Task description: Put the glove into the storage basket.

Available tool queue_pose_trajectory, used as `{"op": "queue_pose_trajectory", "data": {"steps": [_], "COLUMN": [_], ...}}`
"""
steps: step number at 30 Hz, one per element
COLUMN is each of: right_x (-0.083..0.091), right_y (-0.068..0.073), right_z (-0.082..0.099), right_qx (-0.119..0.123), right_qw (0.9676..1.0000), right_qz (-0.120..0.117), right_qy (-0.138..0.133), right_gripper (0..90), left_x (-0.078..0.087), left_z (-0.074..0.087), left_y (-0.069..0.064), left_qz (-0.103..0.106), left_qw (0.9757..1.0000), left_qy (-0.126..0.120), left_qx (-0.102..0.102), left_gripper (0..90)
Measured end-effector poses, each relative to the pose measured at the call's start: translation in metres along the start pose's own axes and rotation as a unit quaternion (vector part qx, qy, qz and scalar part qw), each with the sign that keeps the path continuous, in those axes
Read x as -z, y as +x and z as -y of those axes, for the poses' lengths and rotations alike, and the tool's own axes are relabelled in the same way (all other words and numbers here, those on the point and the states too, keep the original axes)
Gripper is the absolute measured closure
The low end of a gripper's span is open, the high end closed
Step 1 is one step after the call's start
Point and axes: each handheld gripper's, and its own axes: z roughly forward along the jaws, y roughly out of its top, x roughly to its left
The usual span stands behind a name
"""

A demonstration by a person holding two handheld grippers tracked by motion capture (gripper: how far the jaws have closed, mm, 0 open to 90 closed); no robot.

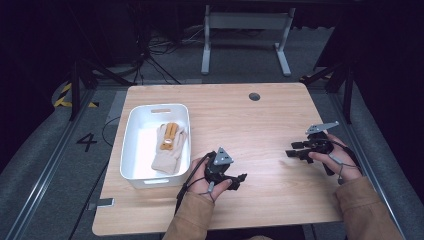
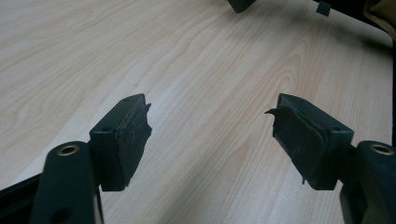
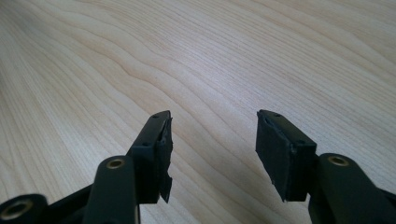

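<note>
Glove (image 1: 168,147) lies in white bin (image 1: 131,150), toward bin's right wall. Left gripper (image 1: 241,178) just right of bin, low over table (image 1: 260,130), jaws apart, nothing between. Right gripper (image 1: 292,153) well right of bin, jaws apart, empty.

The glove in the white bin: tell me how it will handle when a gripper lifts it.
The glove lies crumpled and slack in the white bin, so it is probably floppy and would droop from a single pinch. It looks like knit fabric, so likely light and not slippery. Lying flat and soft, it should not roll, though it may drag against the bin wall.
</note>
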Motion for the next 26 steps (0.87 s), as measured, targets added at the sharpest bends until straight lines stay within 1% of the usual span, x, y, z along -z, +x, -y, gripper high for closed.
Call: {"op": "queue_pose_trajectory", "data": {"steps": [4, 5, 7, 11, 13, 14, 15, 16, 17, 19, 20, 21, 26], "right_x": [-0.001, -0.001, -0.002, -0.004, -0.005, -0.005, -0.005, -0.005, -0.005, -0.005, -0.005, -0.005, -0.004], "right_y": [0.001, 0.001, 0.001, 0.001, 0.002, 0.002, 0.002, 0.002, 0.001, 0.001, 0.001, 0.001, 0.001], "right_z": [0.0, 0.0, 0.0, 0.001, 0.001, 0.001, 0.001, 0.001, 0.0, 0.0, 0.001, 0.001, 0.001], "right_qx": [0.0, 0.0, 0.001, 0.001, 0.002, 0.002, 0.002, 0.002, 0.002, 0.001, 0.001, 0.001, 0.001], "right_qw": [1.0, 1.0, 1.0, 1.0, 1.0, 1.0, 1.0, 1.0, 1.0, 1.0, 1.0, 1.0, 1.0], "right_qz": [0.0, 0.0, -0.001, -0.002, -0.003, -0.003, -0.003, -0.003, -0.003, -0.003, -0.003, -0.003, -0.002], "right_qy": [0.001, 0.001, 0.002, 0.005, 0.007, 0.007, 0.006, 0.006, 0.006, 0.006, 0.006, 0.007, 0.003], "right_gripper": [47.0, 47.0, 47.0, 47.0, 47.0, 47.0, 47.0, 47.0, 47.0, 47.0, 47.0, 47.0, 47.0], "left_x": [-0.009, -0.01, -0.013, -0.02, -0.022, -0.022, -0.023, -0.024, -0.025, -0.026, -0.026, -0.028, -0.028], "left_z": [0.007, 0.008, 0.011, 0.016, 0.017, 0.017, 0.018, 0.018, 0.019, 0.019, 0.019, 0.019, 0.018], "left_y": [-0.002, -0.002, -0.002, -0.003, -0.004, -0.004, -0.006, -0.006, -0.006, -0.007, -0.007, -0.008, -0.008], "left_qz": [-0.006, -0.008, -0.009, -0.006, -0.005, -0.005, -0.005, -0.003, 0.003, 0.001, 0.001, -0.002, -0.001], "left_qw": [0.9994, 0.9992, 0.999, 0.9983, 0.9971, 0.9971, 0.9961, 0.996, 0.9957, 0.9947, 0.9947, 0.994, 0.9945], "left_qy": [0.03, 0.037, 0.042, 0.057, 0.074, 0.074, 0.084, 0.085, 0.09, 0.098, 0.098, 0.104, 0.1], "left_qx": [-0.015, -0.016, -0.016, -0.013, -0.021, -0.021, -0.026, -0.027, -0.024, -0.031, -0.031, -0.034, -0.033], "left_gripper": [27.0, 27.0, 26.4, 26.0, 25.9, 25.8, 25.8, 25.7, 25.2, 24.6, 24.7, 24.6, 23.5]}}
